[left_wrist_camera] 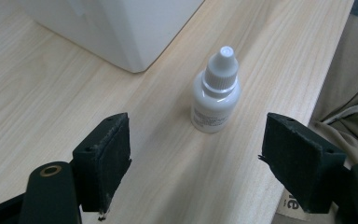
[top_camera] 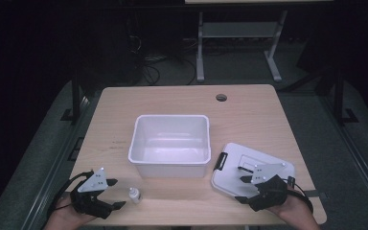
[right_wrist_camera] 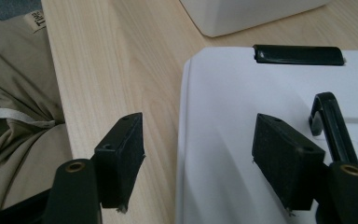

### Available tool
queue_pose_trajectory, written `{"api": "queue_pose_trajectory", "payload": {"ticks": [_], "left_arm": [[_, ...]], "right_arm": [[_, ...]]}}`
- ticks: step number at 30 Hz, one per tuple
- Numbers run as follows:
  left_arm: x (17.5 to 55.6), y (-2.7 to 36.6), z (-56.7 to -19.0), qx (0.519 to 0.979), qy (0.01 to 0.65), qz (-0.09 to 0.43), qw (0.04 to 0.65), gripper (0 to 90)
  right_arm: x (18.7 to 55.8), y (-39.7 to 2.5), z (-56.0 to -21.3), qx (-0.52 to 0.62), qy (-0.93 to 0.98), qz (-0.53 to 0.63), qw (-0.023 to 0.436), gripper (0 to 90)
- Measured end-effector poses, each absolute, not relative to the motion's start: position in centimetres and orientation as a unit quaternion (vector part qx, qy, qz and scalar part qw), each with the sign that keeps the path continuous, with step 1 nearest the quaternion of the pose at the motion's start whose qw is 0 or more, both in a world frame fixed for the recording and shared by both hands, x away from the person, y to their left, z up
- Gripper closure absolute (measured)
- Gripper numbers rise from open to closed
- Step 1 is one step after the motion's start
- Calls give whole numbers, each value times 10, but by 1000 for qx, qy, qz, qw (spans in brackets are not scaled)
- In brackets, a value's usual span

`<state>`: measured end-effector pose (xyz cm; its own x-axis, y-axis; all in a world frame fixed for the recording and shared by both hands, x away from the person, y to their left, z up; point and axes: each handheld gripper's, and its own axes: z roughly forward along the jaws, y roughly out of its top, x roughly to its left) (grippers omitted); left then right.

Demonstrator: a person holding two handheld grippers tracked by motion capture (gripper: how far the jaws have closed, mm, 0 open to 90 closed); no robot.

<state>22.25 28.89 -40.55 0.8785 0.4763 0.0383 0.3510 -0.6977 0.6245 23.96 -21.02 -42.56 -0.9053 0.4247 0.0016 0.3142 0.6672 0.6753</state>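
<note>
Lab or recording workspace, dim room, pale wood bench (top_camera: 182, 100) with cable hole (top_camera: 221, 97), loose cables on floor (top_camera: 148, 67), white-legged second table behind (top_camera: 239, 33), dark frame stands (top_camera: 75, 98) at sides

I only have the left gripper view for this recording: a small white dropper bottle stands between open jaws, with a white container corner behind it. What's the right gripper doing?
Observer: The right gripper is open over the near edge of a white lid that lies flat on the table.
Operator: Is that lid on the container?
Observer: No. It lies to the right of the white bin, which is open and looks empty.
Operator: Any handle on the lid?
Observer: Yes, a black handle on top, beside the right jaw, and a black latch at the lid's far edge.
</note>
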Motion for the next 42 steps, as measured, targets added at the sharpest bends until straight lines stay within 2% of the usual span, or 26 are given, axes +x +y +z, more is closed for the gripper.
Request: {"api": "queue_pose_trajectory", "payload": {"ticks": [9,17,33,42], "left_arm": [[227,275,-405,926,203,92,305,276],[234,265,-409,935,196,80,285,279],[238,251,-413,947,170,62,266,391],[243,246,-414,953,164,58,248,424]], "right_arm": [[239,-211,-425,203,910,352,80,321],[237,-213,-423,203,910,352,85,321],[236,-214,-422,201,910,352,89,319],[236,-215,-422,201,909,355,90,319]]}}
